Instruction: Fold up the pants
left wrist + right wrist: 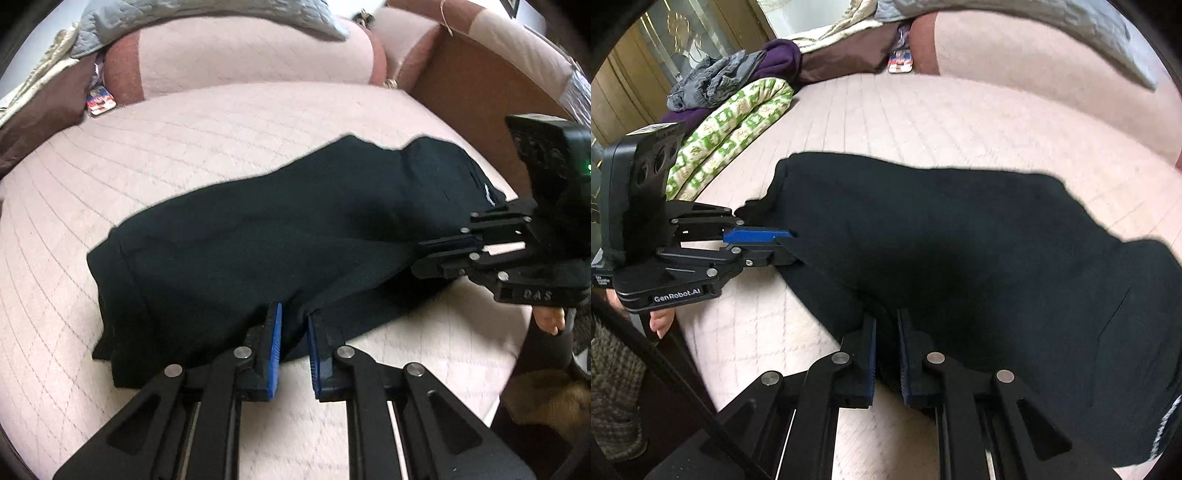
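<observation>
Two claws are pinching the near edge of the black pants (280,221), which lie spread on the pink quilted bed (184,140). In the left wrist view the left claw (294,325) has its blue pads drawn close with a fold of dark cloth between them, at about 6 o'clock on the garment. The right claw (428,254) comes in from 3 o'clock, nearly closed on the edge near the waist end. The right wrist view shows the same: right claw (886,332) narrowed on cloth, left claw (792,247) gripping the hem end at 9 o'clock.

Judging by the soft wrinkles, the pants are light, limp and not slippery; they should sag between grips, so holding the edge at two spread points suits them.

Seen from the left wrist camera, the long axis runs from 8 o'clock, where the hem lies, to 2 o'clock, where the waist seems to point.
</observation>
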Demonstrator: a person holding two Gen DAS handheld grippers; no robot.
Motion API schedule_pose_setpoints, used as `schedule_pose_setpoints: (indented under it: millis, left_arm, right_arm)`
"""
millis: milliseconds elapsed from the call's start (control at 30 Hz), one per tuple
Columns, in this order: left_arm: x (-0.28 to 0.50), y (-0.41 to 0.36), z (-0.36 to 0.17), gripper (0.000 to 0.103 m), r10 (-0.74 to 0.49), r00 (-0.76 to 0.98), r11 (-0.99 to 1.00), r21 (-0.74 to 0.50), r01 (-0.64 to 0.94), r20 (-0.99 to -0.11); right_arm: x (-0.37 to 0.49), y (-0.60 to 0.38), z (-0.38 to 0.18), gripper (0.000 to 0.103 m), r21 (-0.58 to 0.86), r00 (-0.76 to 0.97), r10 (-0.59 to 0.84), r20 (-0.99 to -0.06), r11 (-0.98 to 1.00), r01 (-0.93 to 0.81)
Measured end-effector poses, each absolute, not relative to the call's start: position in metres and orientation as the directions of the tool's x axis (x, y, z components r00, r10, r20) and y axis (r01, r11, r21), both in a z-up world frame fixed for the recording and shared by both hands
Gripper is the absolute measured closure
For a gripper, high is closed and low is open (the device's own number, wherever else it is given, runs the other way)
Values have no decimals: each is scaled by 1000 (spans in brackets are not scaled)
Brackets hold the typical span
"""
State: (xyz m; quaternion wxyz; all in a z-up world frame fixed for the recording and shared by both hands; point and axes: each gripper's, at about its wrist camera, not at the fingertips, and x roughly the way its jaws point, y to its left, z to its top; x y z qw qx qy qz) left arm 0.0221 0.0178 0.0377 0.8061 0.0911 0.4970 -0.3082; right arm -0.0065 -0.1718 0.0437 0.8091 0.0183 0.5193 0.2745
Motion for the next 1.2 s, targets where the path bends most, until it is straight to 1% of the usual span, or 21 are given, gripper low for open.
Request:
schedule_pose_setpoints:
  millis: [133,233,267,300,333,367,433,500,633,733,800,900,933,967,1000,1033,1067,1100,1133,1167,1200]
  left_arm:
    - [20,18,31,88,-392,256,774,-166,611,-883]
    - [20,39,41,85,-467,221,751,-251,611,-856]
    - [21,48,47,78,-501,225,746,-285,601,-836]
    - [22,58,54,65,-528,248,750,-310,584,-812]
    - [25,70,60,59,-565,277,754,-350,556,-777]
    - [27,79,64,53,-601,293,749,-394,533,-744]
    - [33,89,69,53,-658,320,731,-476,490,-682]
    - [37,85,65,45,-661,349,741,-504,445,-664]
    - [52,65,37,43,-586,346,807,-491,328,-733]
    - [53,49,16,43,-506,325,857,-424,292,-799]
    - [49,44,14,43,-479,343,870,-385,308,-808]
    - [45,42,14,43,-465,344,875,-365,316,-816]
    - [46,41,14,43,-465,343,876,-367,314,-816]
    - [46,41,13,43,-465,341,875,-367,314,-817]
    - [46,40,14,43,-465,339,875,-366,316,-818]
    - [48,41,15,43,-465,338,875,-367,316,-818]
    - [47,42,15,43,-468,338,874,-370,316,-817]
    - [47,42,18,43,-477,340,869,-378,318,-810]
    - [46,44,22,43,-490,348,863,-388,325,-799]
    - [43,47,27,43,-506,363,855,-397,334,-783]
    - [41,48,32,43,-523,378,845,-408,344,-764]
  right_arm:
    - [-15,-164,30,89,290,282,440,-853,847,-445]
    - [-18,-161,31,84,284,268,436,-859,842,-458]
    - [-19,-162,33,82,291,264,442,-857,840,-459]
    - [-19,-164,35,72,303,258,451,-854,836,-457]
    - [-21,-167,37,67,325,250,468,-847,830,-453]
    - [-22,-170,41,67,337,252,479,-841,827,-449]
    - [-26,-178,52,67,348,276,494,-824,827,-441]
    - [-29,-195,63,67,346,348,488,-801,850,-396]
    - [-9,-239,67,67,321,496,377,-782,926,-198]
    - [10,-279,52,67,289,519,277,-808,956,-61]
    - [14,-312,38,67,257,516,195,-834,965,50]
    - [-2,-383,26,73,274,533,105,-839,929,249]
    - [-10,-405,24,99,304,541,96,-835,901,310]
    - [-15,-421,23,103,345,542,117,-832,875,341]
    - [-20,-428,26,103,370,546,127,-828,856,362]
    - [-24,-430,34,101,358,557,100,-824,855,376]
    - [-25,-421,50,95,285,575,19,-818,882,376]
    - [-23,-412,60,86,260,598,1,-801,901,348]
    - [-19,-403,69,69,266,621,15,-784,912,313]
    - [-13,-394,76,62,276,638,36,-769,919,281]
    - [-6,-388,80,60,281,647,50,-761,925,258]
